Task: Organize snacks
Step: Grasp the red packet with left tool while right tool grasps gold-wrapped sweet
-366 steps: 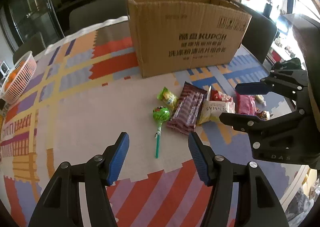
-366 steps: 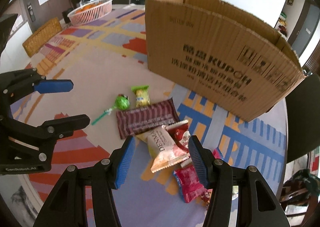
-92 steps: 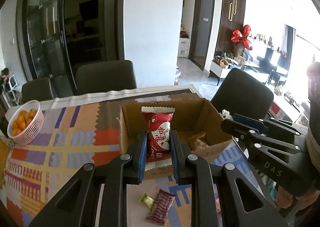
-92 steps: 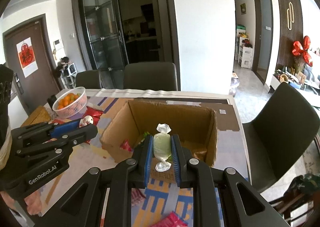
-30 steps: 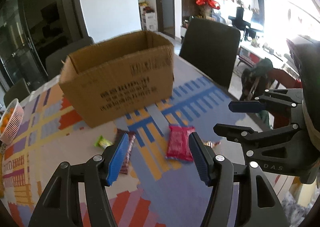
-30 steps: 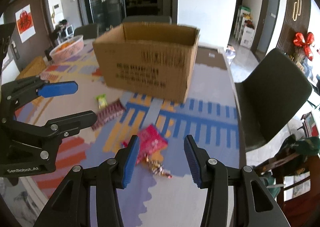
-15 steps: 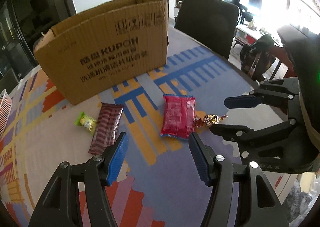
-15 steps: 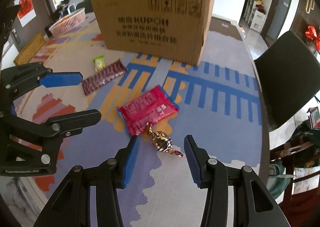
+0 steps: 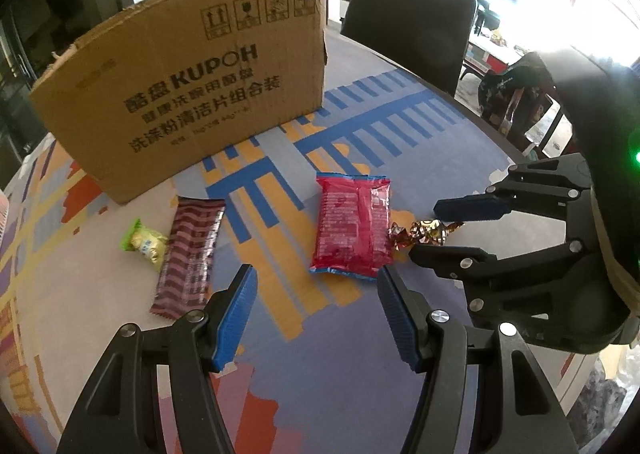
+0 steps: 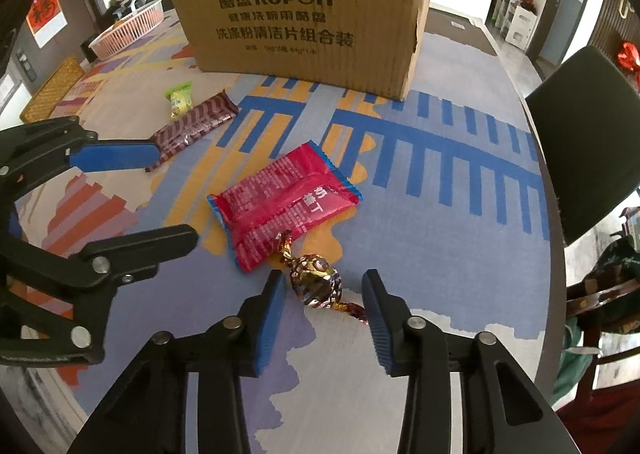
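Tools both spread: right tool [image 10: 323, 292] straddles foil candy [image 10: 316, 281] touching red packet [image 10: 282, 206]; left tool [image 9: 316, 306] empty.

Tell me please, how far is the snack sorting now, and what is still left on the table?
Neither gripper holds anything. The open right gripper straddles the foil candy; the open left gripper hovers near the red packet. Also left outside the cardboard box are the striped bar and the small green packet. The box's inside is hidden, so finished work cannot be confirmed.
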`<action>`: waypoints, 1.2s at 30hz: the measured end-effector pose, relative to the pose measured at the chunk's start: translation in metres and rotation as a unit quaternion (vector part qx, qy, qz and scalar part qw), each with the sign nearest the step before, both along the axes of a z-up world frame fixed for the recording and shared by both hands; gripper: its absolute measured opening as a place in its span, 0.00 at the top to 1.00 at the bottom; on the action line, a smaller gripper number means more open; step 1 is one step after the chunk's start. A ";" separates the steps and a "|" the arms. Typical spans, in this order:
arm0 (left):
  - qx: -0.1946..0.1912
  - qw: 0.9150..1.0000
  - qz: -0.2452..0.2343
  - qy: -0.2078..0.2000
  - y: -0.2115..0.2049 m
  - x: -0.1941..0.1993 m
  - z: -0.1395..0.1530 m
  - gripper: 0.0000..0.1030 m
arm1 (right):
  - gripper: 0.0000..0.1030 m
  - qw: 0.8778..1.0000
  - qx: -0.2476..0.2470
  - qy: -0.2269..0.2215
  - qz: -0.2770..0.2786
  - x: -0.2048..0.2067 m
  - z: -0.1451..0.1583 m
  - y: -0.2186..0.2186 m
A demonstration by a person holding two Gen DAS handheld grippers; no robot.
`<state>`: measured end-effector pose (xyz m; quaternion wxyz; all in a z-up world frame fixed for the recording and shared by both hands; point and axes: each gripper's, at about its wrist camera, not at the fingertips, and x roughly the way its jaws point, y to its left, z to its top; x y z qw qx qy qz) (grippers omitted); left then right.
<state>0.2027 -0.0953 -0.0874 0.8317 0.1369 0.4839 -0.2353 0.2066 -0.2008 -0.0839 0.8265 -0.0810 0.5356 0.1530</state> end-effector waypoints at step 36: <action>0.004 0.999 -0.010 0.033 -0.043 0.034 -0.027 0.59 | 0.77 0.993 0.051 -0.038 -0.098 0.006 0.019 -0.046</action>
